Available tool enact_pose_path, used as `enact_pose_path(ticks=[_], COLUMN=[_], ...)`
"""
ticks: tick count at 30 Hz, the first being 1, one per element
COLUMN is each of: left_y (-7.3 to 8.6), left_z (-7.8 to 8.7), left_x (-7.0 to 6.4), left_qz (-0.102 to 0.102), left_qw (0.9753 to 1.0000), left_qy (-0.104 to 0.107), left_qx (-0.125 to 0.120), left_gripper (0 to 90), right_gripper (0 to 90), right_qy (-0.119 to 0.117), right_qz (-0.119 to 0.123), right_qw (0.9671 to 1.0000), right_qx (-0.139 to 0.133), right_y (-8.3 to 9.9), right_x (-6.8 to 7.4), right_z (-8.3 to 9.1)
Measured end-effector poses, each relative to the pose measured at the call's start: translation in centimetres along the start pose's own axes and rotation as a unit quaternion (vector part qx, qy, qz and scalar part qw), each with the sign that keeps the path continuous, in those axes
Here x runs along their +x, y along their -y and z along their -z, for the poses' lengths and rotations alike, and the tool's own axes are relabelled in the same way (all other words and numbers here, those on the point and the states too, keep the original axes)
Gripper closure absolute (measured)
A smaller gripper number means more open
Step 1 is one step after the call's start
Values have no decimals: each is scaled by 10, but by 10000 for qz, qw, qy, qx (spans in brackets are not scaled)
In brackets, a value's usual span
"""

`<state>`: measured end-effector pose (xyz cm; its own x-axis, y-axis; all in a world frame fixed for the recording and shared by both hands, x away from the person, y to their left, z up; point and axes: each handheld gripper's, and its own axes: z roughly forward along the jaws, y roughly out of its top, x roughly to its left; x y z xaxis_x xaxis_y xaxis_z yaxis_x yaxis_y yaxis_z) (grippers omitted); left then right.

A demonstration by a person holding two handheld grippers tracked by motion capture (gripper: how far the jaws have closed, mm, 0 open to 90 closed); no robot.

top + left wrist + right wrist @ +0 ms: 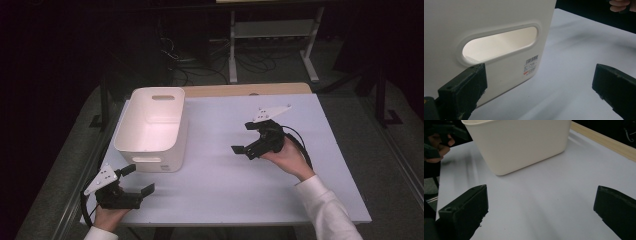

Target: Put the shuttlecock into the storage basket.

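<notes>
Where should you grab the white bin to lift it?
Probably by the oval handle slot in the bin's near end wall, coming from the person's side. The left hand-held gripper is open and already faces it; one jaw could slip through the slot and pinch the rim above.

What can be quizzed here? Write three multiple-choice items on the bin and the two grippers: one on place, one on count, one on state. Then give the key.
1. Where does the white bin stand on the table?
A. left part
B. right edge
C. near middle edge

2. How many handle slots of the bin show in the high view?
A. none
B. one
C. two

3. How do the jaws of the left gripper and right gripper stand?
A. both open
B. both shut
C. one shut on the bin

Key:
1 A, it sits left of the right gripper.
2 C, one at each end.
3 A, each gripper view shows a wide gap.
</notes>
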<state>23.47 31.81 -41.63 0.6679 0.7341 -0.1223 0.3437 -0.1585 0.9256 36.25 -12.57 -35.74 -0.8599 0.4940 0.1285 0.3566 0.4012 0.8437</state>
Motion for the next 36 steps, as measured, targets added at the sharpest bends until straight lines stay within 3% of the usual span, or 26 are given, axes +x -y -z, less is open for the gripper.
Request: enact_pose_path(ticks=[6, 22, 36], left_y=[0, 0, 0], left_z=[0, 0, 0], left_x=[0, 0, -1], left_qz=[-13, -2, -14], left_qw=[10000, 10000, 10000], left_qy=[-5, 6, 26], left_qx=[14, -1, -18], left_gripper=[0, 0, 0], right_gripper=[0, 0, 0], right_qy=[136, 193, 273], right_qz=[-37, -188, -221], right_qw=[9999, 9991, 9990], right_qx=[-60, -320, -273], right_y=[13, 37, 54], right_x=[1, 0, 1], right_z=[4, 24, 31])
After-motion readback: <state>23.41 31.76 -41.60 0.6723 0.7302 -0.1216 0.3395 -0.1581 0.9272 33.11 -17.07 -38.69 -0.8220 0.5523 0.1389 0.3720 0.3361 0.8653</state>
